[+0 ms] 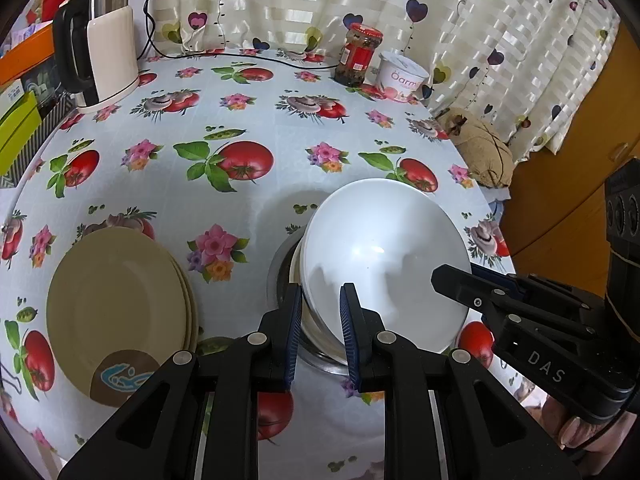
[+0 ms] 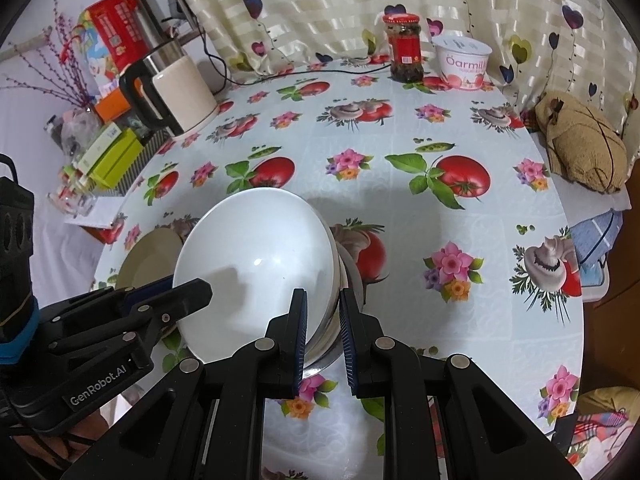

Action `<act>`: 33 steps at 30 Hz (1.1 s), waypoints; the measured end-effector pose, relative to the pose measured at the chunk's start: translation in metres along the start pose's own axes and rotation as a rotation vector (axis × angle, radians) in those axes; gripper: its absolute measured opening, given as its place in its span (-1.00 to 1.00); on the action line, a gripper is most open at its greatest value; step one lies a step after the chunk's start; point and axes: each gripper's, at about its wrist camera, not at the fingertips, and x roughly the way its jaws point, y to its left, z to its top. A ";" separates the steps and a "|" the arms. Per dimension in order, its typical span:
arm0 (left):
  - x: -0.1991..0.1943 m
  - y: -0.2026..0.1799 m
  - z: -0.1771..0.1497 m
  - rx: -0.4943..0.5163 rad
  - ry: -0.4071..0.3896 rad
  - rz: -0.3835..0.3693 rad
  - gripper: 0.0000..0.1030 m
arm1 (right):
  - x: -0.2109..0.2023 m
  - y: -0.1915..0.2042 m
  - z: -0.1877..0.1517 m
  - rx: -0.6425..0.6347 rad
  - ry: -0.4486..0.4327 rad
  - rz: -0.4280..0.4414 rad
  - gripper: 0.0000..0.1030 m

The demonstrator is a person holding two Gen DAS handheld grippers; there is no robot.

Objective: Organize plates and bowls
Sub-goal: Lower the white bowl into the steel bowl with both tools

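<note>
A stack of nested bowls, white bowl (image 1: 384, 256) on top and a steel bowl (image 1: 316, 350) at the bottom, is tilted above the table. My left gripper (image 1: 320, 312) is shut on the stack's left rim. My right gripper (image 2: 323, 312) is shut on its right rim; the white bowl (image 2: 264, 264) fills the middle of the right wrist view, with the steel bowl (image 2: 326, 340) under it. A stack of cream plates (image 1: 120, 312) lies flat on the table to the left, partly hidden behind the bowl in the right wrist view (image 2: 148, 256).
A white kettle (image 1: 104, 52) stands at the back left. A red-lidded jar (image 1: 358, 54) and a yoghurt tub (image 1: 402, 76) stand at the back right by the curtain. A brown cushion (image 1: 480, 148) lies off the table's right edge. Boxes (image 2: 116, 156) crowd the left side.
</note>
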 end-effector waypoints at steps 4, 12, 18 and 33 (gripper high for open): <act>0.002 0.001 -0.001 -0.001 0.007 0.003 -0.60 | 0.003 0.000 0.000 0.000 0.008 0.001 -0.68; 0.004 0.002 -0.002 -0.003 0.010 0.002 -0.61 | 0.008 -0.001 -0.002 0.002 0.021 0.000 -0.68; 0.005 0.002 -0.002 -0.005 0.012 0.006 -0.60 | 0.010 0.000 -0.002 0.002 0.026 -0.002 -0.66; 0.006 0.005 0.002 -0.001 0.007 0.004 -0.60 | 0.009 0.000 -0.002 0.003 0.023 0.000 -0.64</act>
